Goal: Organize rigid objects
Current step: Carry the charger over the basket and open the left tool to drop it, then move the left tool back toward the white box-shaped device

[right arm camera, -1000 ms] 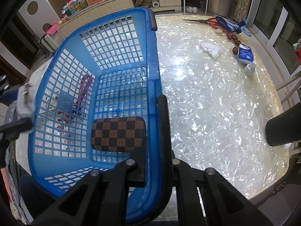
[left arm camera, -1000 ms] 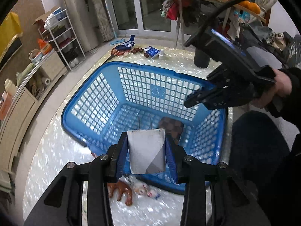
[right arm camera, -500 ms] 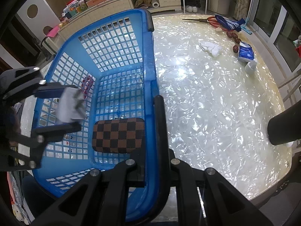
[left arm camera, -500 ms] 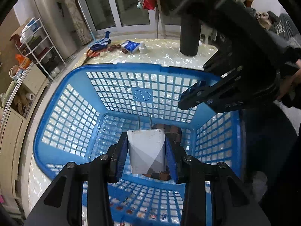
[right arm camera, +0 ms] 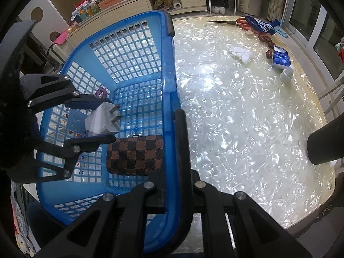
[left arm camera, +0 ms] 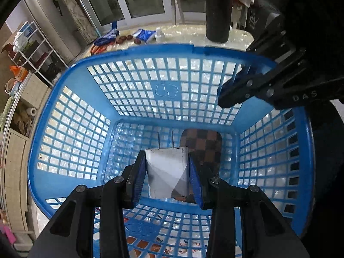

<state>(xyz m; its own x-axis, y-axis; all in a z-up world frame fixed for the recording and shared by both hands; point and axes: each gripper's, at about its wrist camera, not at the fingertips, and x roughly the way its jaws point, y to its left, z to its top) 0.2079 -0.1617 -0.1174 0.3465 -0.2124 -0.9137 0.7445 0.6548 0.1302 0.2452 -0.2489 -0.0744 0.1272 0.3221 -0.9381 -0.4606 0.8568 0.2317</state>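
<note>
1. Left gripper [left arm camera: 167, 172] is clamped on a white plug [left arm camera: 167, 171], one pad on each side of its body and the two prongs pointing away from the fingers. It hangs inside the basket [left arm camera: 71, 178], above the floor of it and not yet let go.

2. Right gripper [right arm camera: 172, 116] is pinched tight on the basket's rim, one finger inside the wall and one outside. My reading is that it steadies the basket while the other hand loads it.

3. Already in the basket: a brown checked case [right arm camera: 135, 154] lies flat on the floor of it, close to the wall the right gripper holds. In the right wrist view the plug sits above and just beside the case, apart from it.

4. Nothing else lies in the basket that I can see, so the sorting looks to be in its early part: one thing stowed, a second about to be.

5. Outside the basket, on the table [right arm camera: 236, 118], things lie well apart from it: red-handled scissors [right arm camera: 234, 22], a blue patterned cloth [right arm camera: 261, 26], some dark red fruit [right arm camera: 267, 40], a white crumpled lump [right arm camera: 240, 53], a blue tissue pack [right arm camera: 280, 59] and a small white bottle [right arm camera: 287, 75]. A black cylinder [right arm camera: 324, 146] stands nearer the basket.

6. Which of these count as rigid and must go in is a judgement; the scissors and bottle likely do, while the white lump is too blurred to say.

7. Next step, as I judge it: release the plug onto the basket floor beside the case.
</note>
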